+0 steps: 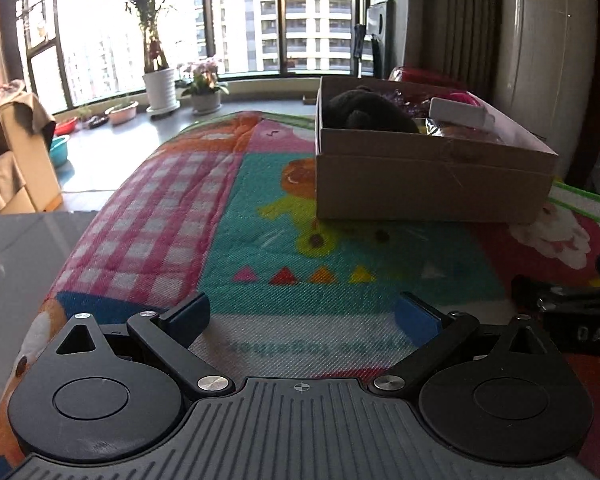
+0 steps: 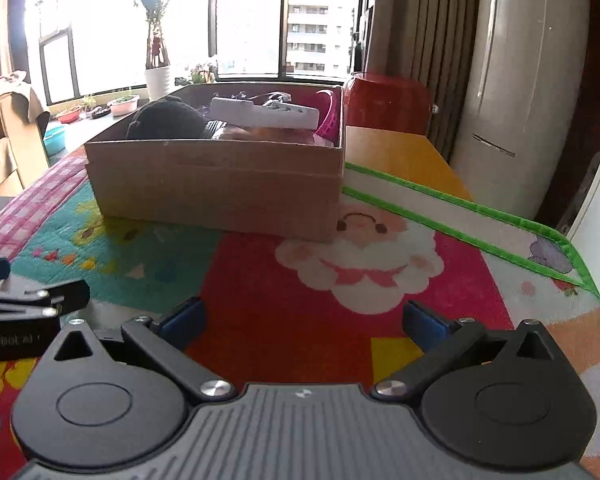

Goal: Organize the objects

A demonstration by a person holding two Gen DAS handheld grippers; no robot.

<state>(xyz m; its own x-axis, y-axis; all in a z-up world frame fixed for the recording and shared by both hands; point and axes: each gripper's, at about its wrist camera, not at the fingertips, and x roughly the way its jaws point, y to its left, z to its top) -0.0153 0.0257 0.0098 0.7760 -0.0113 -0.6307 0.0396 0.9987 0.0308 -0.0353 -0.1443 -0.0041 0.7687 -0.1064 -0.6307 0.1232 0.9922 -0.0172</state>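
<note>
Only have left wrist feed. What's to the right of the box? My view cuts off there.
Observer: A red container stands just behind the cardboard box, at its right corner.
Operator: Mat run all the way over there?
Observer: No. The mat ends at a green border; bare yellow tabletop shows beyond it.
Operator: Right gripper carrying anything?
Observer: No. The right gripper is open, with only mat between its blue pads.
</note>
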